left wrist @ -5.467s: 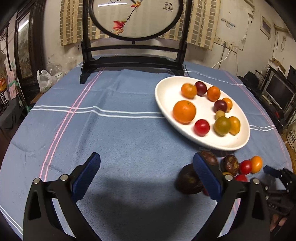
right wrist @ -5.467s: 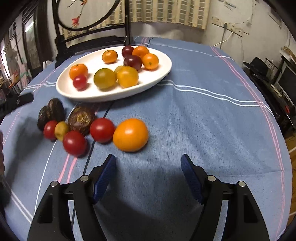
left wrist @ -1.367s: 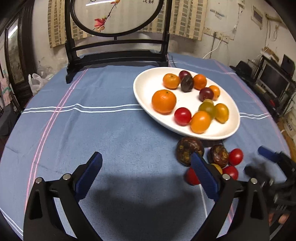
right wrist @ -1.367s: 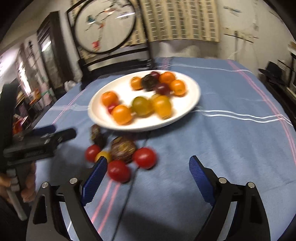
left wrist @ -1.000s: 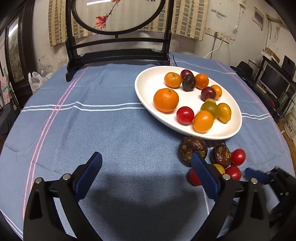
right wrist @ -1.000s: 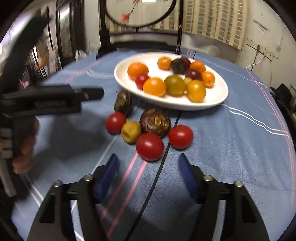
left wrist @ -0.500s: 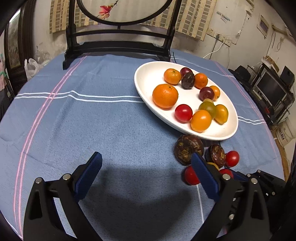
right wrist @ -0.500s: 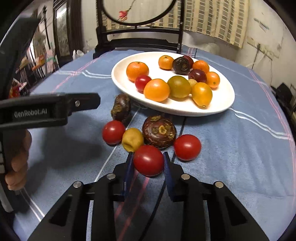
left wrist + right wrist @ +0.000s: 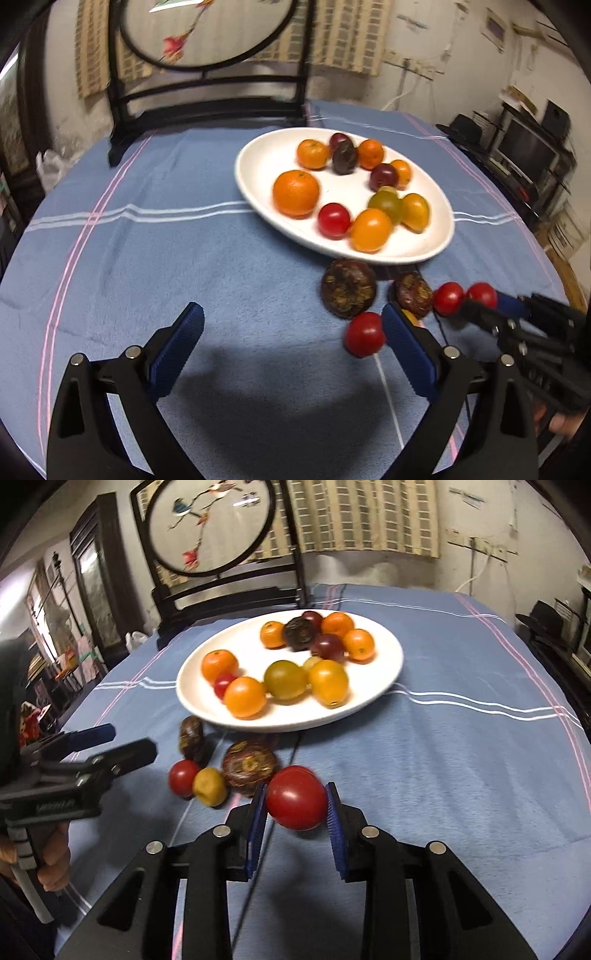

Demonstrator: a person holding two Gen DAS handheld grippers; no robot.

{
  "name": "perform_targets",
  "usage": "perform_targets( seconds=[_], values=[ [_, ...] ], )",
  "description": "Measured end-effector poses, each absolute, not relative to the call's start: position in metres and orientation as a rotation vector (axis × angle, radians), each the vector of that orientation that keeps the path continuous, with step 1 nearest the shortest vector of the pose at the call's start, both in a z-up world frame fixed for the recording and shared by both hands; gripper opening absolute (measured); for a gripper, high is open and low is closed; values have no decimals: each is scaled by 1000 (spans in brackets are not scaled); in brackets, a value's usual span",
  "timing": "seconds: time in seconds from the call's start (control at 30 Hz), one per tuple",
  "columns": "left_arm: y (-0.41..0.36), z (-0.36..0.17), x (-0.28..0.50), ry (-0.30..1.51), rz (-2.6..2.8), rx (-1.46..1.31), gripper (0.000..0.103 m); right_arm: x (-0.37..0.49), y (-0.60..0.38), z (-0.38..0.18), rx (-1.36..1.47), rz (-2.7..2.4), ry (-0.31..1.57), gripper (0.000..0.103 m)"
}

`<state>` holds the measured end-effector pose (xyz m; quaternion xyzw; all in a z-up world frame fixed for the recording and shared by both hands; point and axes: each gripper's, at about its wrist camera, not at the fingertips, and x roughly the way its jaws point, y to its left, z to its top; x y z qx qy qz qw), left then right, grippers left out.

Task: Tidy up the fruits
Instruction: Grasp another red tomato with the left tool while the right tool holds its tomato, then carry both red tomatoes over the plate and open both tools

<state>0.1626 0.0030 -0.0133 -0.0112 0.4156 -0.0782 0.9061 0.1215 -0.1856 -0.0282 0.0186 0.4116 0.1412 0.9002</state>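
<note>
Tomatoes and darker fruits lie loose on the blue tablecloth (image 9: 461, 738) just in front of the plate's near rim, and the step in hand looks like carrying one of them up onto the white plate (image 9: 384, 679).

Left first: the left gripper (image 9: 291, 338) hangs over bare cloth toward the table's near edge, jaws spread wide, holding and touching nothing. Just off its right finger sit a red tomato (image 9: 364, 334) and the large brown fruit (image 9: 348, 287).

Further right, the right gripper (image 9: 295, 812) is clamped on a red tomato (image 9: 296, 797), pads pressed to both flanks, jaws narrowed to the fruit's width. It seems raised off the cloth.

To do this well, I would keep the squeeze light, since the skin likely bruises or slips. Clear the plate's rim, then set the fruit in the bare patch toward the plate's near right, away from the yellow fruit (image 9: 328, 682), so nothing rolls.
</note>
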Motion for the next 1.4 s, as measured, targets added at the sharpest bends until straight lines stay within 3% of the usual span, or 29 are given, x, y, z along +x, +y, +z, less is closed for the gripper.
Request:
perform_targets(
  seconds=[0.1, 0.2, 0.33, 0.47, 0.63, 1.0, 1.03, 1.17, 1.4],
  values=[
    [-7, -19, 160, 898, -229, 16, 95, 122, -190, -25, 49, 282, 836, 32],
    [-25, -29, 152, 939, -263, 133, 80, 121, -190, -23, 52, 289, 825, 32],
    [-40, -37, 146, 955, -306, 184, 77, 120, -188, -21, 45, 292, 819, 32],
    [-37, -45, 151, 990, -326, 141, 57, 118, -191, -18, 90, 289, 813, 32],
    [-37, -46, 153, 963, -315, 141, 52, 114, -193, -11, 127, 324, 796, 32],
    [-48, -48, 164, 920, -252, 140, 54, 108, -190, -9, 148, 367, 794, 32],
    [-49, -48, 165, 920, -253, 145, 53, 108, -191, -8, 152, 369, 793, 32],
    [-57, -46, 162, 910, -300, 171, 28, 108, -190, -11, 152, 374, 806, 32],
    [-49, -36, 156, 911, -276, 157, 26, 108, -192, -13, 155, 365, 809, 32]
  ],
)
